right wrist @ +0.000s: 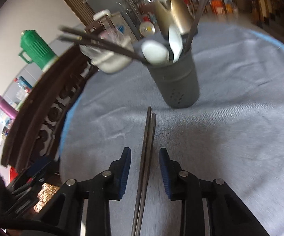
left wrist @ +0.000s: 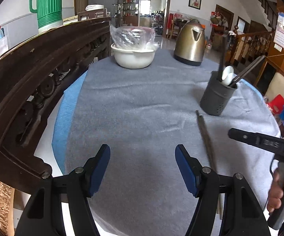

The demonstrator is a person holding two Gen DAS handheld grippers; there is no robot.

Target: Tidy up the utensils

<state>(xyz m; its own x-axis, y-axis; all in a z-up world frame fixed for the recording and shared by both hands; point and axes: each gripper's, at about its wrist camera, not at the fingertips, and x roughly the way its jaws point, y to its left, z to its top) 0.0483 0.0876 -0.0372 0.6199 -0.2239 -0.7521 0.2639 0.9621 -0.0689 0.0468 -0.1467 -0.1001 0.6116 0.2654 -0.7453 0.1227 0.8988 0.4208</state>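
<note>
Right gripper (right wrist: 144,169) sat low over the grey cloth (right wrist: 230,127), jaws part open with a pair of dark chopsticks (right wrist: 146,157) lying lengthwise in the gap. There was clear space between each blue pad and the sticks, so no pinch; nothing held. The chopsticks lay flat on the cloth, side by side and touching, tips pointing at the grey utensil holder (right wrist: 176,82), which stood upright just beyond them. The holder held two white spoons (right wrist: 154,53) and several more dark chopsticks leaning out both sides. The right view was motion-blurred, so pad contact with the cloth couldn't be judged. Left gripper (left wrist: 142,169) had its jaws wide open over bare cloth (left wrist: 132,108), holding and touching nothing. In the left view the same loose chopsticks (left wrist: 205,137) ran diagonally just right of its right finger, with the holder (left wrist: 217,96) further back on the right side of the table. The right gripper (left wrist: 232,132) came in from the right edge of that view, with a hand (left wrist: 281,194) wrapped round its grip. Behind these, at the far end of the table, sat a white bowl (left wrist: 134,57) with clear plastic wrap bunched on top and a brass-coloured kettle (left wrist: 190,43), both well apart from the grippers. A carved dark wood rail (left wrist: 33,74) ran along the table's left edge, with a green jug (left wrist: 48,5) standing behind it.
</note>
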